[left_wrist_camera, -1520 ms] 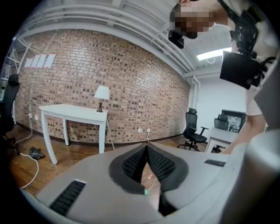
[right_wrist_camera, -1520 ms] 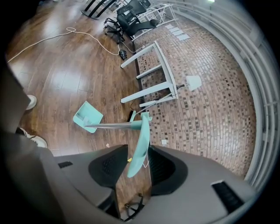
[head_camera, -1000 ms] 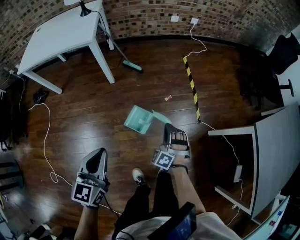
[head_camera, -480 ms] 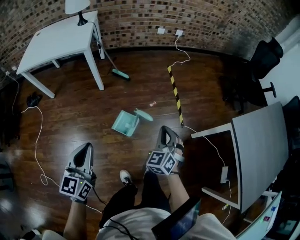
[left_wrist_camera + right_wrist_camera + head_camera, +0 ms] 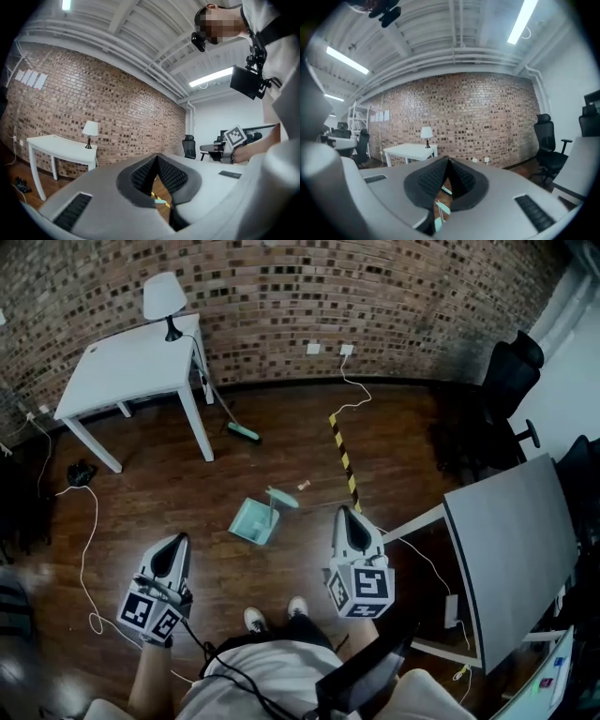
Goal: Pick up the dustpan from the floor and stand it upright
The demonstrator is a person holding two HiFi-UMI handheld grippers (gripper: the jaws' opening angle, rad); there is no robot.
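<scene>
Judging from the head view, step apparently done: teal dustpan (image 5: 253, 521) on the wood floor (image 5: 187, 474), ahead of and between the 2 grippers, well apart from both, handle seemingly raised. Hold left gripper (image 5: 175, 542) and right gripper (image 5: 345, 515) level and clear, each with jaws pressed together on nothing; avoid nudging the pan. Hard to tell whether truly balanced or leaning. Only slivers of teal through each jaw gap in the gripper views. Broom (image 5: 242, 432) beside the white table (image 5: 131, 357).
</scene>
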